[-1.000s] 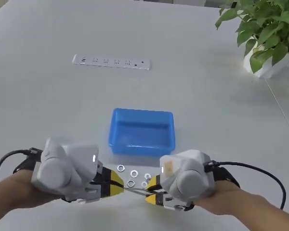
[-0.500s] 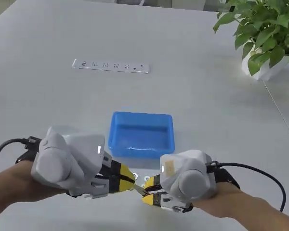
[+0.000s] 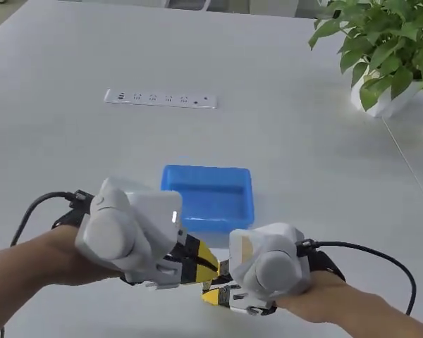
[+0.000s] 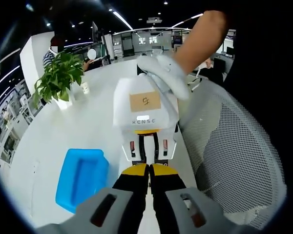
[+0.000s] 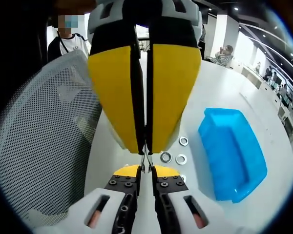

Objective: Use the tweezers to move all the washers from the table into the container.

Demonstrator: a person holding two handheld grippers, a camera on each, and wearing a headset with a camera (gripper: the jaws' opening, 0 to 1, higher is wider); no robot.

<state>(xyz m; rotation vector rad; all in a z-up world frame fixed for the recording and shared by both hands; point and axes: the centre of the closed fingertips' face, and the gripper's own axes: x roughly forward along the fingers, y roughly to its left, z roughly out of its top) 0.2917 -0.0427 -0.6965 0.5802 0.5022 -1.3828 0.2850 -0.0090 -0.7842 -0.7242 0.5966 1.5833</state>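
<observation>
Facing each other tip to tip over the near edge of the pale grey worktop, the left claw and the right claw meet just in front of the person, each held in one hand. In the right gripper view the right claw has its yellow-tipped jaws closed on a pair of thin silver metal tweezers, which stand between them and reach up to the tips of the left claw opposite. The left claw's broad yellow jaws are drawn together to a narrow slit; whether they pinch the tweezers' end cannot be told.

At least three small round silver metal washers lie flat on the worktop, just beside the meeting claws and between them and the shallow blue rectangular plastic container. The container sits just beyond the claws, apart from the washers.

Further back on the worktop lies a long white power strip. A leafy green plant in a white pot stands at the far right. A white mesh chair back shows behind the left claw in the right gripper view
</observation>
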